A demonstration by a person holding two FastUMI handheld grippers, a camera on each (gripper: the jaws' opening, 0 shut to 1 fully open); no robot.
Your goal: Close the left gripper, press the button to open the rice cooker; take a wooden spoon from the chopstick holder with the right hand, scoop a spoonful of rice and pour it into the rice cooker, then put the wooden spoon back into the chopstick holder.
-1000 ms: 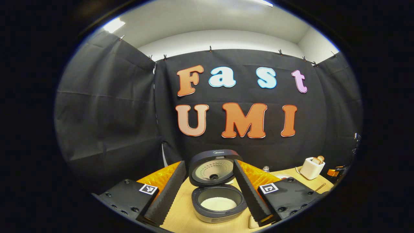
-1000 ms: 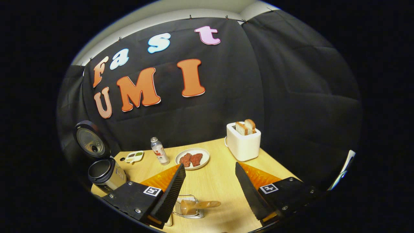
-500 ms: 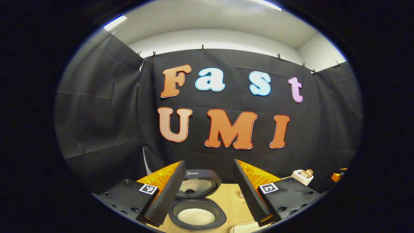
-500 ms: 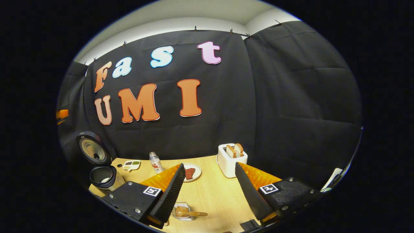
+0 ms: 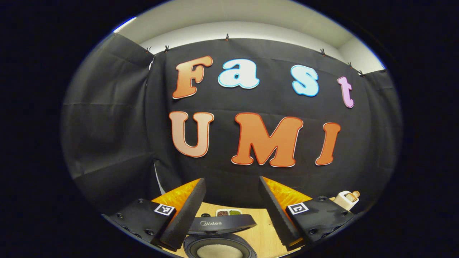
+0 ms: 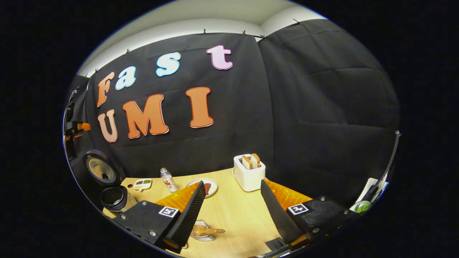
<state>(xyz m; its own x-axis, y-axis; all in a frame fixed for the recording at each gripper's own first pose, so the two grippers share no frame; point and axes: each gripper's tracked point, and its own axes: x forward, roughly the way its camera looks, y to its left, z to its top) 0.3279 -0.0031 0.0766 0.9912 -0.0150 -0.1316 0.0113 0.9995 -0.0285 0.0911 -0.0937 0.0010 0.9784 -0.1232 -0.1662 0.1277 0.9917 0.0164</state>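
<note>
- Left gripper (image 5: pixel 231 211) stood released, fingers spread wide and grasping nothing, raised above the rice cooker (image 5: pixel 219 247).
- Rice cooker sat at the bottom edge of the left gripper view, lid (image 5: pixel 222 225) up, white rice visible in the inner pot.
- Beyond the lid, lay a small divided dish (image 5: pixel 228 213) on the wooden table (image 5: pixel 261 236).
- Right gripper (image 6: pixel 233 209) likewise hung with fingers apart, nothing between them, above the table (image 6: pixel 236 211).
- Wooden spoon (image 6: pixel 209 231) lay tilted in the wire chopstick holder (image 6: pixel 200 233), just beside the right gripper's left finger and low in the right gripper view.
- In the same view, stood the open rice cooker (image 6: pixel 114 198) at the far left of the table, well apart from the holder.
- Between them, further back: divided dish (image 6: pixel 142 184), small bottle (image 6: pixel 167 180), plate (image 6: pixel 208 186) partly hidden behind the finger.
- Toaster (image 6: pixel 249 173) with two bread slices stood near the back wall.
- Left gripper (image 6: pixel 77 127) showed dimly at the far left edge.
</note>
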